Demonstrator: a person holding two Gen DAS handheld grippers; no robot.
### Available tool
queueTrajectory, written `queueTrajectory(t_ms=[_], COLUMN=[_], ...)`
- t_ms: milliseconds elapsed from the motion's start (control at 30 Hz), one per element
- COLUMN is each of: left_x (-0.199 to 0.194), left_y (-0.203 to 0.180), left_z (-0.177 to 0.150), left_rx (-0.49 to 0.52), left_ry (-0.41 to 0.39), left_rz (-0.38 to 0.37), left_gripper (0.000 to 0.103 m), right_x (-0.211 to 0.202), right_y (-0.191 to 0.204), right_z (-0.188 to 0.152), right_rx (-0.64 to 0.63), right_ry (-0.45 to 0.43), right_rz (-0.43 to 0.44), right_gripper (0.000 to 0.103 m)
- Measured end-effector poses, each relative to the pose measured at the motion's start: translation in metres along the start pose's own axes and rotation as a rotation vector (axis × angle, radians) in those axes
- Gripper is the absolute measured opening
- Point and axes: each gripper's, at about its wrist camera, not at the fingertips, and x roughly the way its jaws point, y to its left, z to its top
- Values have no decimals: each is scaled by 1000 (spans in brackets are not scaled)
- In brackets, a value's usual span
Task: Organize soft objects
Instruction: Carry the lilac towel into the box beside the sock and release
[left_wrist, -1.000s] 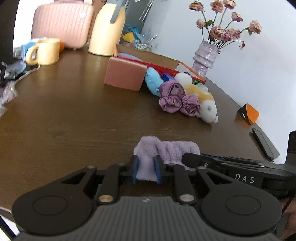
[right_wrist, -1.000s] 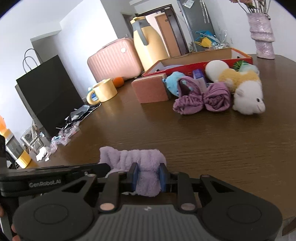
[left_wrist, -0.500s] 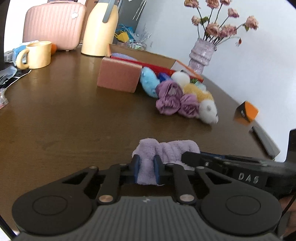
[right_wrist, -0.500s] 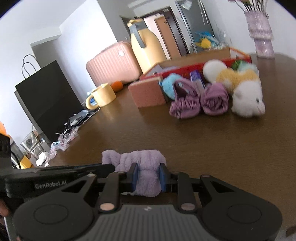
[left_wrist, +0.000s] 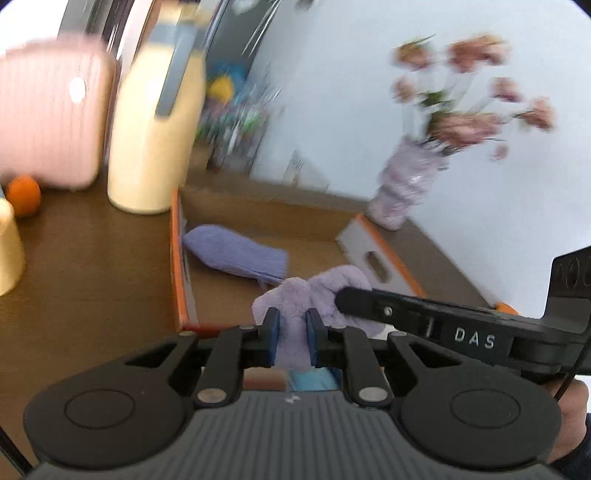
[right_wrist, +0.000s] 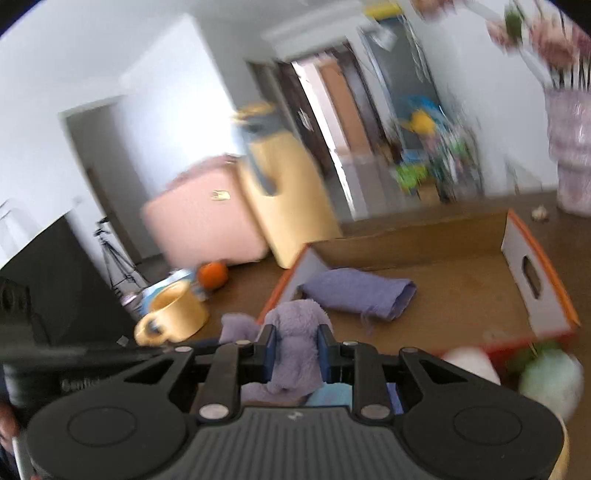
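**Cloth carried up to the box**

The fluffy lilac cloth (left_wrist: 295, 295), earlier flat on the brown tabletop (left_wrist: 92, 266), is now lifted, pinched narrowly by left fingers (left_wrist: 271, 334) and right fingers (right_wrist: 268, 349). Just ahead, the orange-edged cardboard box (right_wrist: 532, 280) is reached; release is judged next.

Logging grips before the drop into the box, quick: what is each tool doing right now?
Left tool: shut on the fluffy lilac cloth, one end.
Right tool: shut on the same cloth's other end, above the cardboard box.
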Motion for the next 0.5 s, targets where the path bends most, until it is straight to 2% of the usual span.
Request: queueTrajectory(t_ms=[100,233,300,367,433,500], left_x=[59,117,138,147,148,146], left_y=[22,36,45,50,49,52], left_z=[34,53,56,56,55,55], left_rx=[-24,31,33,52,74,70], left_ry=[102,177,204,194,180,176], left_rz=[69,188,229,249,271,259], left_gripper=[15,17,16,16,17,21], right_x=[68,141,161,170,174,171], right_y=[-24,-46,-47,-48,-48,-50], right_z=[33,46,46,43,42,40], right_rx=[38,68,46,29,17,35], right_ry=[137,279,305,312,301,268], right_rz=[-30,-90,-129,-158,-168,-173], right_gripper=[22,23,29,30,40,51])
